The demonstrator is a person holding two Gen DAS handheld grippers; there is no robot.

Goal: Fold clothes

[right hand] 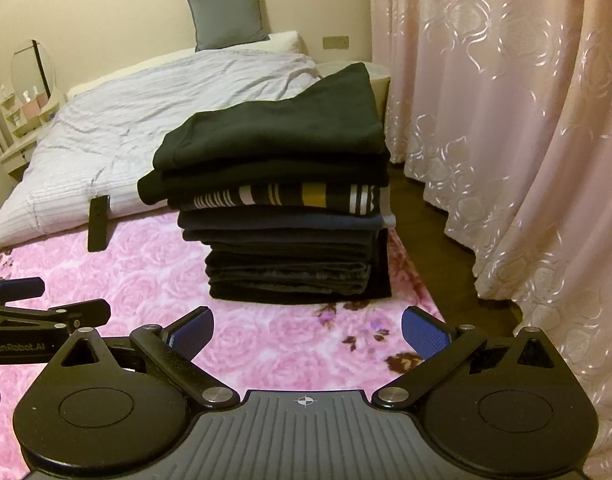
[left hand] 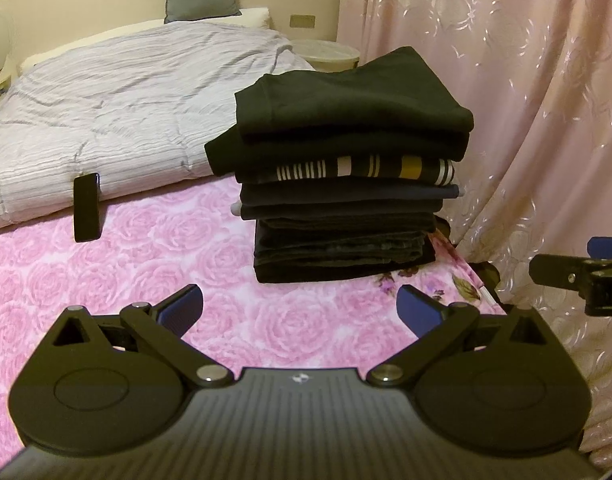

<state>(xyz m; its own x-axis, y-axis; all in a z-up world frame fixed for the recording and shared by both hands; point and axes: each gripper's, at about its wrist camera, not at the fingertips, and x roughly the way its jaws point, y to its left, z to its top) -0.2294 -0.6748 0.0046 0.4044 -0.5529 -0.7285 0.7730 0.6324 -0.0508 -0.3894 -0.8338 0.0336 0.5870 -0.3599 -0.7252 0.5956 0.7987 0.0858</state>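
A tall stack of folded dark clothes point(left hand: 346, 184) sits on a pink rose-patterned fleece blanket point(left hand: 105, 264) near the bed's right edge. Most layers look like soft black or navy knit; one, a third of the way down, is a black, white and mustard striped garment point(left hand: 366, 168). The top piece, a thick black folded garment point(right hand: 273, 132), has its far corner lifted.

The stack lies straight ahead of both grippers, apart from them, its long folded edges running left to right across the line of the jaws. The left gripper point(left hand: 301, 312) and the right gripper point(right hand: 308, 330) each hang over the blanket with blue padded jaws spread wide and nothing between them. The stack sits a little right of centre for the left gripper, and nearly centred for the right.

A slim black rectangular remote point(left hand: 87, 208) leans against a rumpled grey-white striped quilt point(left hand: 125, 92) beyond. A pink embroidered curtain point(left hand: 526, 100) hangs at right.
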